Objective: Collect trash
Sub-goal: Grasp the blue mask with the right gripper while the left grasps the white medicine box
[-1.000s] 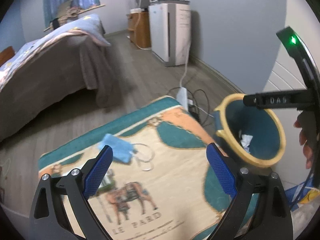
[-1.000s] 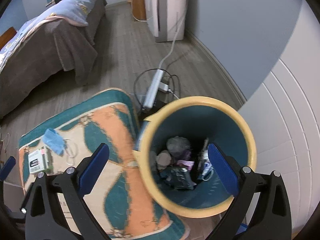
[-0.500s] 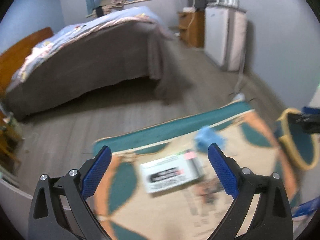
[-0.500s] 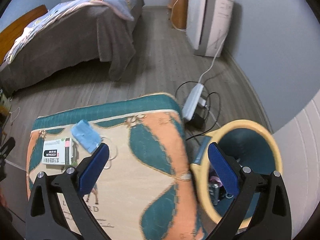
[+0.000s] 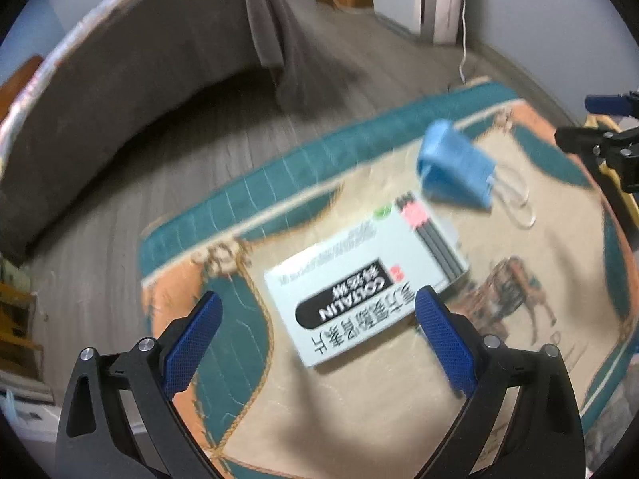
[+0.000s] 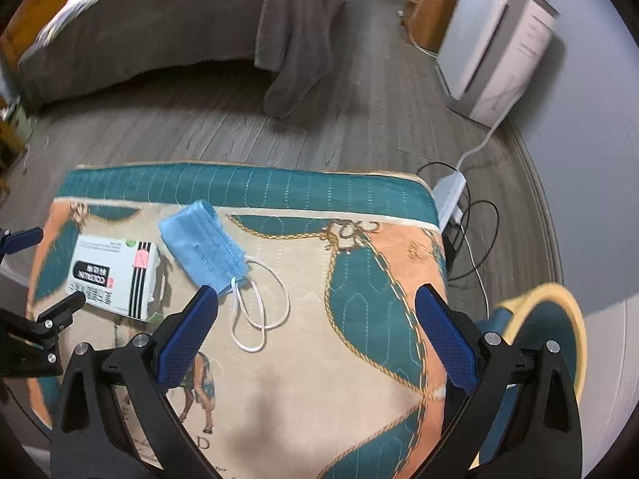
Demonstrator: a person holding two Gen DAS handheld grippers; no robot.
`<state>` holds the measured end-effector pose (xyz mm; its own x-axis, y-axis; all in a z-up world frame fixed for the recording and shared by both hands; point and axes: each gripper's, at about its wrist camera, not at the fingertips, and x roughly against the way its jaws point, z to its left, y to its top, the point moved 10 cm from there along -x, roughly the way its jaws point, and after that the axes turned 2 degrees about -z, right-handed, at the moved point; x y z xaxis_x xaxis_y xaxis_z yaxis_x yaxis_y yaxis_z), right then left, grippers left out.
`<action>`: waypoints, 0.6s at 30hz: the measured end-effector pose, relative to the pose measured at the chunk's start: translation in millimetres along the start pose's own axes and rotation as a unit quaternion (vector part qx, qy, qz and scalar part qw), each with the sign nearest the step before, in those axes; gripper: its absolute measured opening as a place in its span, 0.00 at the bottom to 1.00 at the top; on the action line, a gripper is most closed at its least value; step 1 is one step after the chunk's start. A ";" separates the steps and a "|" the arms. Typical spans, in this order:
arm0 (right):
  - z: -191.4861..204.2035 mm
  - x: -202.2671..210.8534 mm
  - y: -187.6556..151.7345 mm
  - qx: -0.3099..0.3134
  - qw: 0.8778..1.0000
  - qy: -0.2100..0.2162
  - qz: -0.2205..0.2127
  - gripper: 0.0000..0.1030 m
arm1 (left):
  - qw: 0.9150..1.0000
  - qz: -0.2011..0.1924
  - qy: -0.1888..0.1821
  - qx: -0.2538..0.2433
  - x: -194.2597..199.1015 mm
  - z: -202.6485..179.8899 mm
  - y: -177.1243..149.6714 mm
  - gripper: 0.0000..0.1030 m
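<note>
A white medicine box [image 5: 367, 279] [image 6: 116, 273] lies on a patterned cushion [image 5: 399, 399] [image 6: 319, 311]. Beside it rests a blue face mask [image 5: 455, 171] [image 6: 205, 245] with white ear loops. My left gripper [image 5: 319, 343] hangs open just above the box, with the box between its blue pads. My right gripper [image 6: 317, 335] is open over the cushion's middle, right of the mask, with nothing in it. The yellow-rimmed trash bin [image 6: 559, 343] stands at the cushion's right edge. The left gripper also shows at the left edge of the right wrist view.
A bed with a grey cover [image 6: 167, 28] stands behind the cushion across a wooden floor. A white appliance [image 6: 499, 52] and a power strip with cables [image 6: 451, 195] are at the right by the wall. The right gripper's fingers [image 5: 607, 139] show at the left view's right edge.
My left gripper has swung from the bin side to over the box and come down close to it. My right gripper has moved left off the bin to above the cushion.
</note>
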<state>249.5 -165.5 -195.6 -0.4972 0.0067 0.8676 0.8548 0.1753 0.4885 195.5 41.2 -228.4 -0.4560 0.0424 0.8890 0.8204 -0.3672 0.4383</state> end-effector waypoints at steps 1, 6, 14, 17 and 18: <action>1.6 -4.5 0.7 0.004 1.000 0.002 0.003 0.94 | 1.000 0.004 -0.006 0.003 -4.1 0.2 -0.1 0.93; 10.9 -27.6 2.4 0.007 0.999 0.015 0.027 0.94 | 0.999 0.017 -0.047 -0.008 -21.4 -7.5 -5.1 0.93; 37.2 -51.9 6.0 0.036 0.998 0.039 0.042 0.94 | 0.997 0.021 -0.067 -0.044 -37.1 -21.1 -3.3 0.93; 45.3 -57.1 5.4 0.056 0.996 0.044 0.044 0.94 | 0.997 0.014 -0.073 -0.036 -42.9 -23.6 8.7 0.93; 47.7 -57.7 6.0 0.061 0.996 0.046 0.043 0.94 | 0.996 0.011 -0.074 -0.039 -44.4 -25.4 11.6 0.93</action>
<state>276.1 -117.9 -247.2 -0.4023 -0.0624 0.9134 0.8664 0.2965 0.4019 216.5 11.4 -266.1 -0.3779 0.1671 0.9107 0.7976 -0.4407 0.4118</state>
